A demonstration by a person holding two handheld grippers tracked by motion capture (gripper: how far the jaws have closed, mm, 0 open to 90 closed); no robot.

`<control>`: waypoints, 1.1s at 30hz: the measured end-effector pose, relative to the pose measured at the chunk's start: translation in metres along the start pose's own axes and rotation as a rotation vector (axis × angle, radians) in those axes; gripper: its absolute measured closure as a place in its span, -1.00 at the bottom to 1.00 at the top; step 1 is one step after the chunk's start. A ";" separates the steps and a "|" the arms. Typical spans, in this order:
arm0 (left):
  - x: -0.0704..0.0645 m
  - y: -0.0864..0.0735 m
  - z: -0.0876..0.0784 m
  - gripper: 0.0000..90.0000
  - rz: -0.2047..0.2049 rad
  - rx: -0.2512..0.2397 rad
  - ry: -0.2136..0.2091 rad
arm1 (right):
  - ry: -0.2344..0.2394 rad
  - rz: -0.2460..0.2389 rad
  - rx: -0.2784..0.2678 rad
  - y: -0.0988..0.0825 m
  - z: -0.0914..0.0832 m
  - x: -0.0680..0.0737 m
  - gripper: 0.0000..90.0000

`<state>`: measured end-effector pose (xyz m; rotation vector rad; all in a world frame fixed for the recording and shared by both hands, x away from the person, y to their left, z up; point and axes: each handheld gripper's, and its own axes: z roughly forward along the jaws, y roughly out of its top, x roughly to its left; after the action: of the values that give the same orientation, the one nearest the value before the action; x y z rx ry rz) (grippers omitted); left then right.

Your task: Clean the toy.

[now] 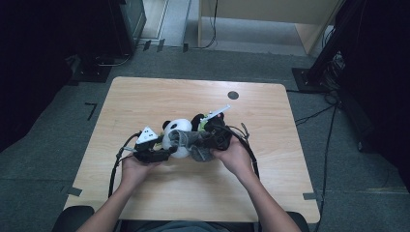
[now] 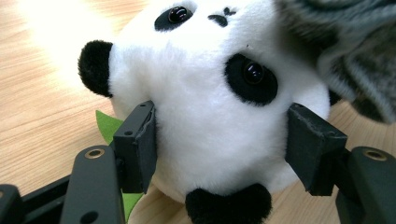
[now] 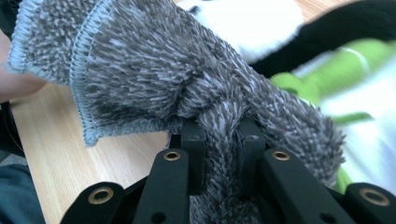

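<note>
1. Plush panda toy (image 2: 210, 107) lies mid-table (image 1: 145, 96); the left gripper (image 2: 219, 149) brackets its head, both pads touching the fur at medium opening, apparently steadying it.
2. Grey fuzzy cloth (image 3: 187, 84) is pinched tight in the near-closed right gripper (image 3: 223, 154), draped over the panda's right side, probably for wiping or covering.
3. Green trim (image 3: 327, 65) behind is blurred; unidentified.
</note>
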<state>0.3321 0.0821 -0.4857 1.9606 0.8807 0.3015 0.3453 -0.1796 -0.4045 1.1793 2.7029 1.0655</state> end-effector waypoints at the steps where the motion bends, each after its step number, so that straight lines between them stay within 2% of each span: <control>1: -0.001 0.000 0.000 -0.25 0.008 0.003 0.004 | -0.003 0.010 0.001 -0.002 -0.003 -0.002 0.76; 5: -0.002 0.000 0.001 -0.25 0.022 0.004 0.008 | -0.002 0.030 0.004 -0.008 -0.010 -0.009 0.76; 10: -0.001 0.000 0.001 -0.25 0.018 0.002 0.004 | -0.032 0.041 -0.009 -0.012 -0.022 -0.014 0.75; 15: -0.002 -0.001 0.001 -0.25 0.011 -0.003 0.003 | -0.036 0.052 -0.004 -0.008 -0.028 -0.016 0.75; 20: -0.002 -0.002 0.001 -0.26 0.005 -0.009 0.001 | 0.027 0.038 -0.041 0.012 -0.028 -0.001 0.76; 23: -0.001 -0.002 0.001 -0.27 -0.001 -0.014 0.000 | 0.055 0.046 -0.072 0.027 -0.024 0.006 0.76; 28: 0.000 -0.002 0.001 -0.27 0.003 -0.015 -0.002 | 0.101 0.062 -0.097 0.052 -0.009 0.013 0.75; 33: -0.001 -0.002 0.000 -0.27 0.008 -0.013 -0.001 | 0.149 0.072 -0.096 0.073 0.013 0.019 0.75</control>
<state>0.3306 0.0820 -0.4874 1.9527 0.8682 0.3107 0.3820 -0.1246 -0.3669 1.2369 2.6985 1.3286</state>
